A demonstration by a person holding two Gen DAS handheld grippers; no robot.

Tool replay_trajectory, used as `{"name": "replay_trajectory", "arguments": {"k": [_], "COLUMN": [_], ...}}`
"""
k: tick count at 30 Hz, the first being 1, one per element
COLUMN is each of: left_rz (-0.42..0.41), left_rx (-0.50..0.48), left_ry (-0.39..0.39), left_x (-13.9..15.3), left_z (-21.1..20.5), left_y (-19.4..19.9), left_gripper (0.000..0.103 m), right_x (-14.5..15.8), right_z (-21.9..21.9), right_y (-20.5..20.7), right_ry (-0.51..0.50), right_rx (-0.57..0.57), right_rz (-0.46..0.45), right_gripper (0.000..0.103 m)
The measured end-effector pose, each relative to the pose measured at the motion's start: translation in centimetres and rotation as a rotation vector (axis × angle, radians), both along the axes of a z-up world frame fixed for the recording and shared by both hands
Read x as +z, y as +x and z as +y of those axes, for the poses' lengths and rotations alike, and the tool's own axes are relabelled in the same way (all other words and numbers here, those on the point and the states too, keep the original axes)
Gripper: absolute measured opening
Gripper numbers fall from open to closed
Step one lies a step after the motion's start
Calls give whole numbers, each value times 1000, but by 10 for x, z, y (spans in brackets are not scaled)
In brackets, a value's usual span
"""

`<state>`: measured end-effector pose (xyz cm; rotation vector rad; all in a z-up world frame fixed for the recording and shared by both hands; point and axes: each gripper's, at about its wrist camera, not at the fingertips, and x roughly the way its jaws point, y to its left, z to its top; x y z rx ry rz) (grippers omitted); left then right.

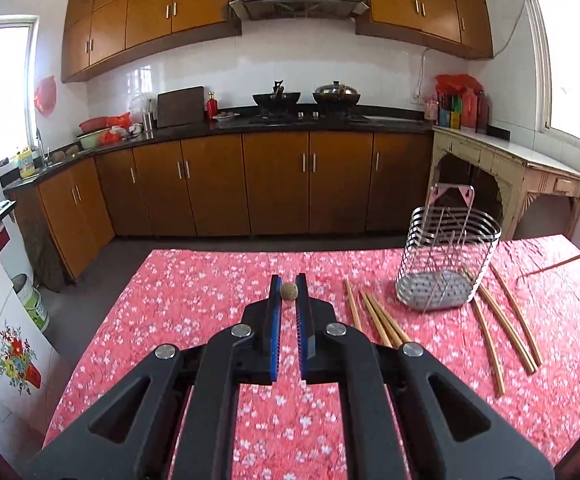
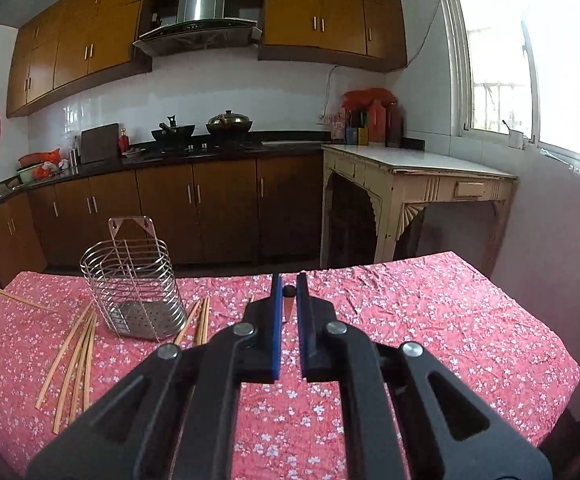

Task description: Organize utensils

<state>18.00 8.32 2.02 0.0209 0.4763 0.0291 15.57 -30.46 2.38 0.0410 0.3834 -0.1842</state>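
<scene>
On the table (image 1: 194, 280) a wire holder (image 1: 446, 260) stands with chopsticks (image 1: 378, 320) lying on both sides, the counter (image 1: 250, 124) behind.

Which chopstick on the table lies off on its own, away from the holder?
The long chopstick at the table's far-left edge in the right view; the others cluster beside the wire holder.

My tongs (image 1: 289, 292) are matt black plastic with ribbed blue pads and dull silver rivets. The tabletop (image 1: 194, 304) under me wears a creased red cloth with small white flowers, soft and unshiny. The utensil holder (image 1: 446, 264) is bright polished wire over a perforated metal base. The chopsticks (image 1: 382, 324) look like pale, smooth, unvarnished wood. Beyond, the cabinets (image 1: 274, 184) show a satin brown finish.
</scene>
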Motion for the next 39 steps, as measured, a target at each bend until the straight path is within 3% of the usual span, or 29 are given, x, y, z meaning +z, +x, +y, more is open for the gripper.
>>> {"name": "replay_trajectory", "arguments": {"k": [16,25,29,39], "left_rz": [-50,-112,-147,-49], "left_rx": [22,-25,-34,-16], "left_ry": [-5,5,39,-2], "left_x": [39,71,85,50], "left_z": [-6,-24,-36,-27], "left_y": [34,26,23,29], "left_gripper": [7,7,1,0], "right_x": [57,93,117,104], "right_z": [-14,-7,2,15], "right_y": [49,39,28,19], "right_ry": [37,42,38,33], "right_rx": [13,67,98,123], "right_rz": [-65,-109,-156,-146], "right_gripper": [8,8,8,8]}}
